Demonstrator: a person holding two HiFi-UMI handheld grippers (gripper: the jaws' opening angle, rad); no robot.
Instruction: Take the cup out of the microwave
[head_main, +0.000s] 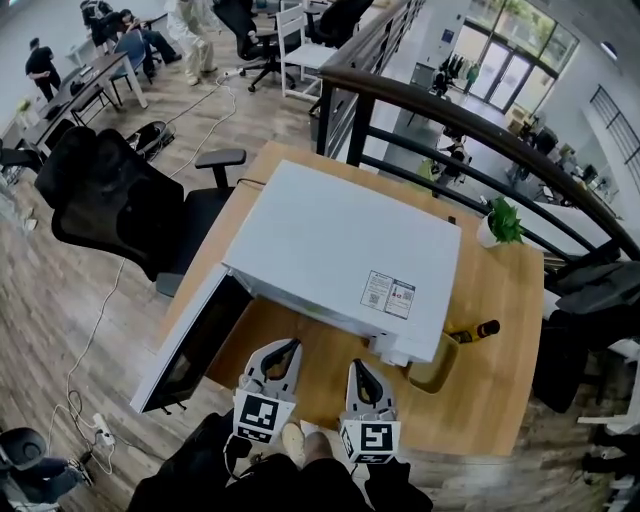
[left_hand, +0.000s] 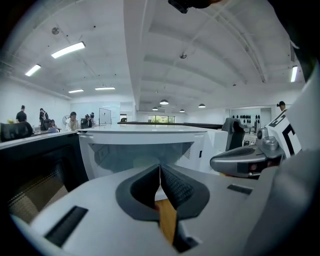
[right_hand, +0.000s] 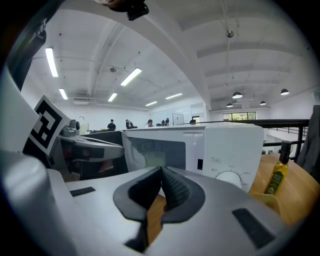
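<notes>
A: White-framed glass door (head_main: 188, 345) hangs open at lower left, off our white boxy microwave (head_main: 340, 245) on the wooden table (head_main: 500, 330).
B: And at the bottom?
A: Our left gripper (head_main: 283, 350), then our right gripper (head_main: 358, 368), both clenched on nothing, near the opening.
B: And inside?
A: We see a pale round cup (right_hand: 155, 159) inside the microwave, centre of the right gripper view.

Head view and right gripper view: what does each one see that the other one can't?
Only the head view shows the potted plant, the black chair and the sticker on top of the white microwave. Only the right gripper view shows the dial and a pale shape, maybe the cup, inside it. Both show the microwave with its door open, the wooden table and the bottle.
</notes>
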